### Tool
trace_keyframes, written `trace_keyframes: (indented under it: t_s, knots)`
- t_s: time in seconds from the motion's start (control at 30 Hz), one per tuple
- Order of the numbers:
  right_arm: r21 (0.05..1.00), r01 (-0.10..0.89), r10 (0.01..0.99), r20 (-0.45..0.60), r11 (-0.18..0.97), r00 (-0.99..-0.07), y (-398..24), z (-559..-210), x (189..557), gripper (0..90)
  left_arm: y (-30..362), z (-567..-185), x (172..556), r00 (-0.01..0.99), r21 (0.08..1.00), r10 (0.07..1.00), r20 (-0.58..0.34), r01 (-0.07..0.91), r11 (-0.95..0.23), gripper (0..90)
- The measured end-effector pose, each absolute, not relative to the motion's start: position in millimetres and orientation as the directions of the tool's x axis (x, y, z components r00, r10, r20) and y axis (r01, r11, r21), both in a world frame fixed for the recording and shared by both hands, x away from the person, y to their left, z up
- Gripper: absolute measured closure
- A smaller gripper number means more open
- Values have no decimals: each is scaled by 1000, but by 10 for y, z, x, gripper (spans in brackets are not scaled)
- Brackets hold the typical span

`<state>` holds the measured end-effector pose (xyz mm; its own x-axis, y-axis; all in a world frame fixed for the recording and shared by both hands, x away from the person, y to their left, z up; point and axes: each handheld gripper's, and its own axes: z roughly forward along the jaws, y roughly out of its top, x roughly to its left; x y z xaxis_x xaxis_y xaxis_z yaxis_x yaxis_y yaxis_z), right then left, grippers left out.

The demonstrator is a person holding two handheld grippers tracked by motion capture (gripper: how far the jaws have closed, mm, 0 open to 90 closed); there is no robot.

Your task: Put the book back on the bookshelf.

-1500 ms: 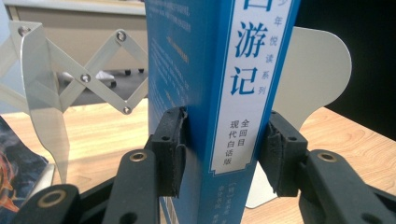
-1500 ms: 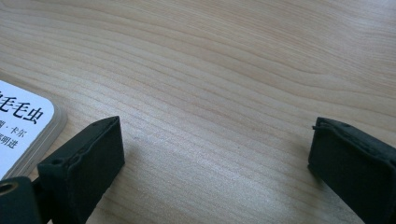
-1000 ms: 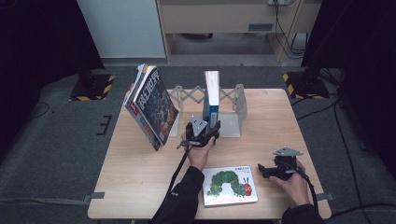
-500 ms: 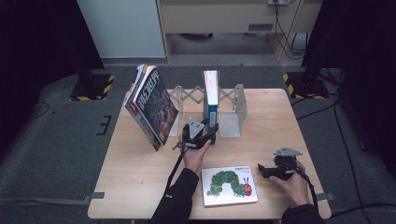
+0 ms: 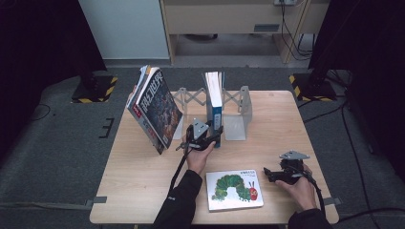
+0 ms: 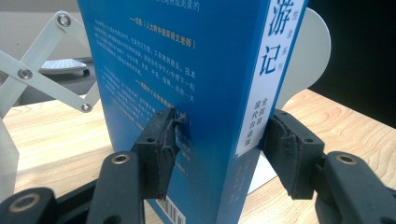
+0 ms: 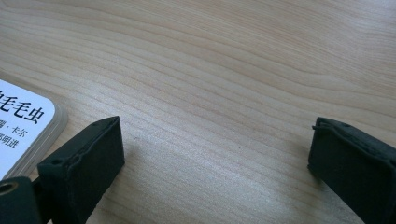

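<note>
High view: the table (image 5: 143, 191) is taken first; the rack (image 5: 242, 102) stands at its far middle, the blue book (image 5: 213, 95) upright within it; that book's lower edge is clasped by the left gripper (image 5: 210, 139), so seating is judged under way; release is called for next; the right gripper (image 5: 270, 174) lies gaping, well nearer than the rack.

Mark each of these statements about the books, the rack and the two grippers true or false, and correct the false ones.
1. The left gripper clamps the blue book. True.
2. The blue book lies flat on the table. False: it stands upright in the expanding metal rack.
3. The right gripper holds the caterpillar picture book. False: its jaws stand open over bare wood beside it.
4. A stack of magazines leans at the rack's left end. True.
</note>
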<state>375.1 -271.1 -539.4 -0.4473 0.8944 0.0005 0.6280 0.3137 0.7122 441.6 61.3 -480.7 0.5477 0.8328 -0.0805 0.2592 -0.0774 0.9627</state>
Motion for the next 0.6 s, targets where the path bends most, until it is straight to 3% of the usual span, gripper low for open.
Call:
trace_keyframes:
  t_s: [0.6]
  knots:
    - [712, 628, 895, 1, 313, -447, -2711, -5394, 3751, 38, 684, -4683, 4296, 582, 959, 810, -74, 265, -102, 416]
